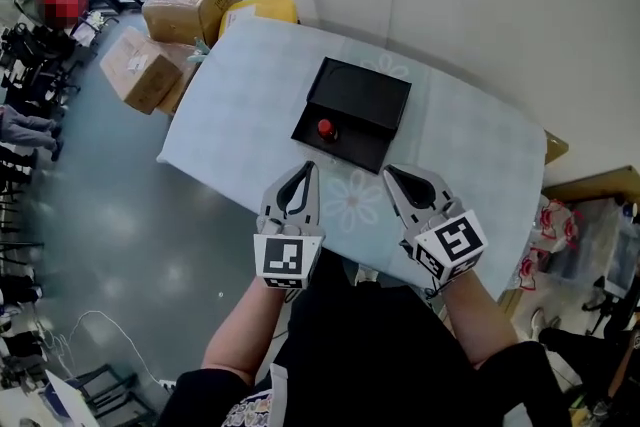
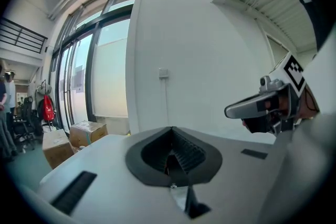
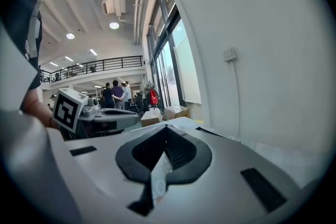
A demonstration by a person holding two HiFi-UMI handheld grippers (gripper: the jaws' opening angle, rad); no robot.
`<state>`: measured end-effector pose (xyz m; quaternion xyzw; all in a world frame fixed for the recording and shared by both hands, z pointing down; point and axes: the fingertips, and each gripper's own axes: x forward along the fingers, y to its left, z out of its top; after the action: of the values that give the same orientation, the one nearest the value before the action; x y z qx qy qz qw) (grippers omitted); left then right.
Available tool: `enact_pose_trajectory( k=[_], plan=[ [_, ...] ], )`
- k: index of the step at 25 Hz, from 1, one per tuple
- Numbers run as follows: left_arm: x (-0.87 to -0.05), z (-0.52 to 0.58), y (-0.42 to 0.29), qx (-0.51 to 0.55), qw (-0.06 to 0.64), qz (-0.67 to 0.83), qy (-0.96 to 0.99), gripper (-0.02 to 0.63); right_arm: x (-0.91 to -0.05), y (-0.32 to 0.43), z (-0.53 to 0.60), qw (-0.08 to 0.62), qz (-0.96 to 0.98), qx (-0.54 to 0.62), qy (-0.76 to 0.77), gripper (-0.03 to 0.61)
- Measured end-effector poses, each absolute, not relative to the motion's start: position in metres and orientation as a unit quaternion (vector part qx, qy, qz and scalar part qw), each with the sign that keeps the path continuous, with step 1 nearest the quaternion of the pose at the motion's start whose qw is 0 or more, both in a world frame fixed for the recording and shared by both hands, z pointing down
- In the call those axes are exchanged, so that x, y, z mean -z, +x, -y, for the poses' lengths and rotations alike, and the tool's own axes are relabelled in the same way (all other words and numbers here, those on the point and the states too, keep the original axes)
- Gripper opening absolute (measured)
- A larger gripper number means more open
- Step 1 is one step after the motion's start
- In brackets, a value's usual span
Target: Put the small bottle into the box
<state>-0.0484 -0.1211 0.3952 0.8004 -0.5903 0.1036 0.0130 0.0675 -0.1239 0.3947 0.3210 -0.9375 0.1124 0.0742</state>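
Note:
A black box lies open on the pale blue table. Inside its left part stands the small bottle with a red cap. My left gripper hovers over the table's near edge, just short of the box, with its jaws shut and nothing between them. The right gripper hangs beside it, also shut and empty. In the left gripper view the jaws meet at their tips against the white wall. The right gripper view shows its closed jaws the same way. Neither gripper view shows the box or bottle.
Two cardboard boxes and a yellow package stand on the floor past the table's far left corner. A white wall runs behind the table. Clutter and bags sit at the right. People stand far off at the left.

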Motion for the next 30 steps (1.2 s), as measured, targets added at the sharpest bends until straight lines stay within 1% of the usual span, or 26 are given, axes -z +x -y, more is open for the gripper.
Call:
enact_pose_trajectory(
  k=[6,13,21,30],
  plan=[
    [-0.382,0.063,-0.031,-0.105,0.023,0.577,0.81,0.008,-0.383,0.069,0.096,0.064,0.945,-0.11,0.303,0.009],
    [-0.391,0.025,-0.033,-0.101,0.059,0.556,0.823,0.008,-0.388,0.048,0.068,0.068,0.948,-0.121,0.288,0.009],
    [-0.389,0.007,-0.056,-0.093,0.066,0.516,0.849,0.008,-0.392,0.015,0.038,0.079,0.938,-0.129,0.312,0.009],
    [-0.389,0.0,-0.082,-0.083,0.061,0.478,0.872,0.008,-0.389,0.005,0.016,0.084,0.916,-0.126,0.371,0.009]
  ],
)
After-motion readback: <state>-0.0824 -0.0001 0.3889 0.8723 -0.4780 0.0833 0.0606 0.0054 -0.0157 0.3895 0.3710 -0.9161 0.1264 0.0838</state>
